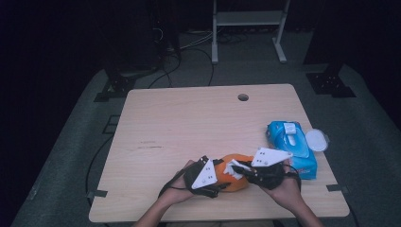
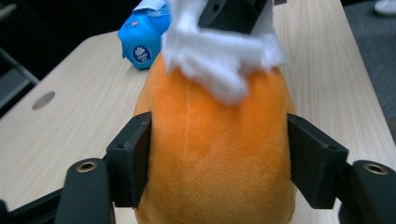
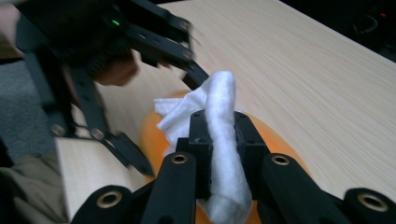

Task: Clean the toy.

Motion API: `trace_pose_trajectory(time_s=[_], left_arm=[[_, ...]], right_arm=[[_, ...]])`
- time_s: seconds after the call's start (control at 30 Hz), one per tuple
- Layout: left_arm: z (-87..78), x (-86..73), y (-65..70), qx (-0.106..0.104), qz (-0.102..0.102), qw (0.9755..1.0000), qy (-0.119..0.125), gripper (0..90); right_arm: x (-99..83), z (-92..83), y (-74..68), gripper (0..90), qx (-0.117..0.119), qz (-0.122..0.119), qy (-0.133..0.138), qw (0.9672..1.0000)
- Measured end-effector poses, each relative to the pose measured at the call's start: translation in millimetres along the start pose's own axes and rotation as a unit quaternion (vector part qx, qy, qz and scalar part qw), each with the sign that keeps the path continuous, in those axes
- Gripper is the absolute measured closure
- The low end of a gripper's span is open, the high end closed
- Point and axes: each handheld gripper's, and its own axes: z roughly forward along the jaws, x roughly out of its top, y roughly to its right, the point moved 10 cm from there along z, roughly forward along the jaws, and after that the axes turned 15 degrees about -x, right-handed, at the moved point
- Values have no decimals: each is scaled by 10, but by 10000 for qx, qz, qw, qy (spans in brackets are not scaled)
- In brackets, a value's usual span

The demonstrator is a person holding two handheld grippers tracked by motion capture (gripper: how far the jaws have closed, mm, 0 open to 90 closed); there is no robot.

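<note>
Meanwhile left tool (image 2: 219, 154) grips orange plush (image 2: 215, 154), right tool (image 3: 222, 154) pinches white wipe (image 3: 224, 140); pack's logo unreadable.

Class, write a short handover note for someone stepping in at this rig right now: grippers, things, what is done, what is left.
Left gripper: jaws on both sides of the orange plush toy, steadying it on the table; whether they press is unclear.
Right gripper: shut on a folded white wipe, which lies against the top of the toy.
The blue wipe pack lies on the table to the right, its lid open.
Done: a wipe is out and on the toy.
Left, probably: finish wiping the toy, then set the wipe down.
</note>
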Motion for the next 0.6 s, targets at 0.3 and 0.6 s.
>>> trace_pose_trajectory(time_s=[0.3, 0.6], left_arm=[[43, -75, -99, -122, -1075, 9934, 370, 201], [76, 34, 79, 58, 96, 9999, -50, 287]], right_arm=[[-182, -3, 241, 796, -101, 468, -209, 9986], [61, 2, -159, 795, 3, -202, 22, 9998]])
